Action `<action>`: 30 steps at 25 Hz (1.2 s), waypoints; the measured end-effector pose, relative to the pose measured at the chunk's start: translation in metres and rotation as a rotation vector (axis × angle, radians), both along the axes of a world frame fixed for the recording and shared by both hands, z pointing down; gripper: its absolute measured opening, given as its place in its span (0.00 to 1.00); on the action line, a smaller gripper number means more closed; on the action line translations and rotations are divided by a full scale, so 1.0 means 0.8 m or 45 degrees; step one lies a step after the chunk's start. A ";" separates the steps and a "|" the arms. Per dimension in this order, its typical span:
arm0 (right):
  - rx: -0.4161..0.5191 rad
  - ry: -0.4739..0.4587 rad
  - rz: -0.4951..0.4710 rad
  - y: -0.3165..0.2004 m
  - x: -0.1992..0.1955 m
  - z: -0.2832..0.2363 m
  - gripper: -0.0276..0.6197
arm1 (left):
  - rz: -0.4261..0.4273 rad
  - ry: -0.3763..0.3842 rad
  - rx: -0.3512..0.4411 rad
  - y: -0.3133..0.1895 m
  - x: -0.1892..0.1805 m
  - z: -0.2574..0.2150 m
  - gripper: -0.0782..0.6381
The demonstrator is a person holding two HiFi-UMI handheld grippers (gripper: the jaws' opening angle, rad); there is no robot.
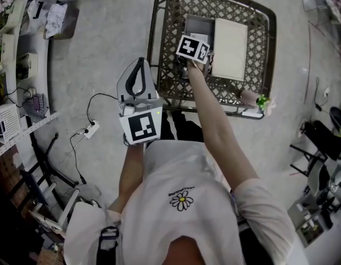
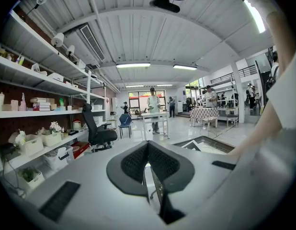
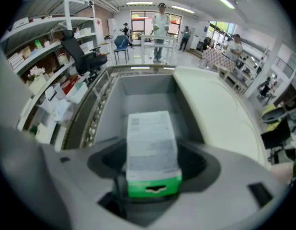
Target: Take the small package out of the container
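Note:
My right gripper (image 3: 150, 174) is shut on a small package (image 3: 152, 145), a white box with a green end that sticks out between the jaws. It hangs over the grey container (image 3: 138, 92) inside the brown lattice basket (image 1: 176, 15). In the head view the right gripper (image 1: 199, 64) reaches into the basket beside the grey container (image 1: 195, 24), and the package is hidden under the marker cube. My left gripper (image 1: 138, 77) is held over the floor left of the basket, jaws shut with nothing between them; the left gripper (image 2: 149, 150) points across the room.
A large cream flat box (image 1: 230, 47) lies in the basket to the right of the container. A small flower item (image 1: 260, 101) sits at the basket's near right edge. A white power strip (image 1: 89, 130) with its cable lies on the floor. Shelves (image 1: 21, 65) line the left side.

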State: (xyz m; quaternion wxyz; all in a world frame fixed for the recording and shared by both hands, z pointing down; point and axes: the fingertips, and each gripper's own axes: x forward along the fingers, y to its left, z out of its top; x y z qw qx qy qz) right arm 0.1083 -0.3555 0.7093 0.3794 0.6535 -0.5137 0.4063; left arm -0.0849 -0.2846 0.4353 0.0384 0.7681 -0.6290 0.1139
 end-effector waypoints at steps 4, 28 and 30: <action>0.011 0.017 0.000 0.002 0.002 -0.002 0.53 | 0.009 -0.003 0.006 -0.001 0.003 -0.001 0.15; 0.274 -0.035 -0.126 -0.028 0.001 -0.069 0.53 | 0.051 0.040 0.052 0.003 0.005 -0.024 0.15; 0.346 -0.045 -0.134 -0.036 0.006 -0.091 0.53 | 0.071 0.043 0.070 0.002 0.012 -0.032 0.15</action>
